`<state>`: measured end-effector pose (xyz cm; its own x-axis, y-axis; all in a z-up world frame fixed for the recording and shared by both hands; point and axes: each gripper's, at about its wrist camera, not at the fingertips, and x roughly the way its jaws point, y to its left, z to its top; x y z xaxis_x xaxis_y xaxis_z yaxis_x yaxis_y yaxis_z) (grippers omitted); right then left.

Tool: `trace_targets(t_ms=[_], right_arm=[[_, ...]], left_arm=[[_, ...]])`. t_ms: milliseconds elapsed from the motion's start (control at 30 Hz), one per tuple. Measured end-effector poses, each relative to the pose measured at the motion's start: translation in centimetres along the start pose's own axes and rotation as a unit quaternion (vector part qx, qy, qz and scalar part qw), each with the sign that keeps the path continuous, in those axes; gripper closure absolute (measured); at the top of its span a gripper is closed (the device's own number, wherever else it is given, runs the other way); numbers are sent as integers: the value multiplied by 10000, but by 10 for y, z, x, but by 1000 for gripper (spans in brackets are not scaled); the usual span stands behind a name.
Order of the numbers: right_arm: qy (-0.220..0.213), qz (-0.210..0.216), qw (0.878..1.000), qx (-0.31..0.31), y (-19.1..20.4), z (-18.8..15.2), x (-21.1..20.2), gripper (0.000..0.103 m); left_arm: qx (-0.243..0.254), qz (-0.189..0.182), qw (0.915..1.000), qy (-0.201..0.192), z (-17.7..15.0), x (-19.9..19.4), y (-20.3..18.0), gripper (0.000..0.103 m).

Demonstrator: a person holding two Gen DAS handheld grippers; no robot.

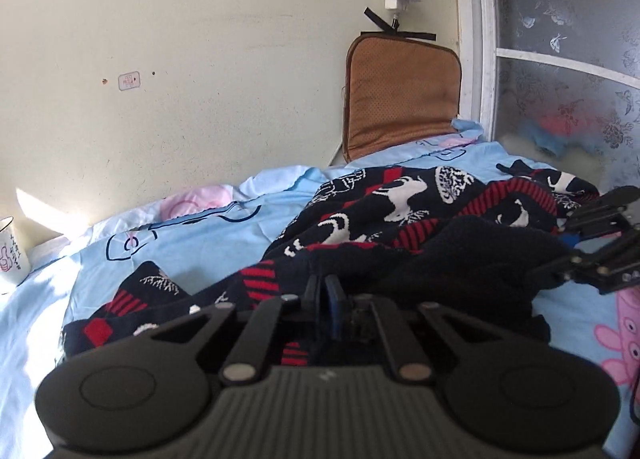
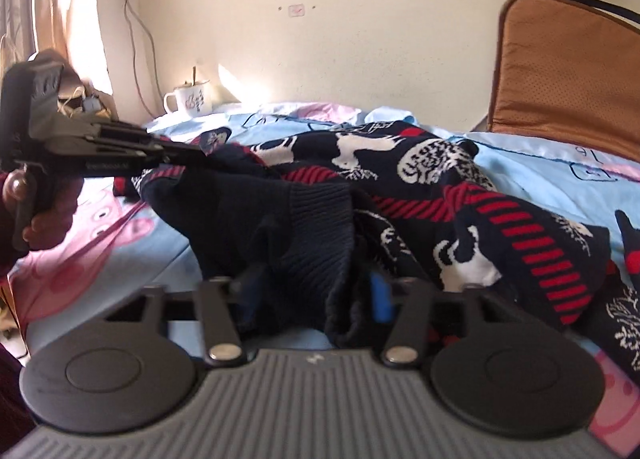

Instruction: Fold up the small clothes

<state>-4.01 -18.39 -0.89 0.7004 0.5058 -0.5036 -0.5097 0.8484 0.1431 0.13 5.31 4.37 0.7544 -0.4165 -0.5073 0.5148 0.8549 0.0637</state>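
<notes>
- Across the middle of the bed (image 1: 248,227), reaching toward its far edge by the wall, one dark knitted sweater (image 1: 400,203) with red stripes and white animal figures lies rumpled; its near hem is bunched up at both grippers.
- On the bed's far edge, one brown cushion (image 1: 400,99) leans against the wall, well apart from the work.
- At the far left corner stands one white mug (image 2: 190,99); a wide swing of the cloth could reach it, I judge.
- Left gripper (image 1: 322,299): jaws nearly together on a thin fold of the sweater's hem. So small a bite may slip when lifted.
- Right gripper (image 2: 316,291): jaws part-closed around a thick wad of ribbed hem; I judge it may catch several layers and drag the fold crooked.
- Two grippers in all.
</notes>
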Motion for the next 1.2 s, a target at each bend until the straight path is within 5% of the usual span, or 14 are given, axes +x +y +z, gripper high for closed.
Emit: trace_targets(t_ms=[67,133,200,267,433,633,667,767,867,1100,1133,1167,1200], right_arm=[[-280,228,9992,-163,3,0,-12,88],[-443,497,9971,-359,9,-1,-24,89],[-447,626,9958,-501,15,-3,-31,94],[-395,613,9955,-613,21,-7,-35,94],[-454,601,9950,-649,29,-16,-50,99],[-474,282,9979,-339,19,-19,-55,95],[-429,253,9986,-194,13,-19,-55,89],[-478,311,9983,79,4,-17,-51,48],[-561,336,9979,-28,9,-12,-40,40],[-285,101,9994,-174,7,2,2,43],[-195,164,9996,-145,4,3,7,51],[-69,176,9997,-157,2,4,12,80],[-41,126,9997,-208,4,5,14,87]], left_arm=[[40,-36,10000,-8,-1,-11,-3,98],[134,36,9999,18,2,-15,-7,86],[263,114,9996,-29,7,-14,-10,27],[475,81,9987,-187,13,-10,-17,7],[1184,-304,9925,-67,34,23,-35,4],[1235,-819,9889,84,39,44,-50,2],[1234,-838,9888,70,38,43,-51,2],[1275,-822,9884,98,32,39,-53,1],[1175,-726,9902,183,28,36,-48,1],[1187,-595,9911,43,28,16,-42,1],[1222,-604,9907,20,29,14,-42,1],[1247,-605,9904,5,29,13,-43,1],[1278,-605,9900,-12,30,12,-45,1]])
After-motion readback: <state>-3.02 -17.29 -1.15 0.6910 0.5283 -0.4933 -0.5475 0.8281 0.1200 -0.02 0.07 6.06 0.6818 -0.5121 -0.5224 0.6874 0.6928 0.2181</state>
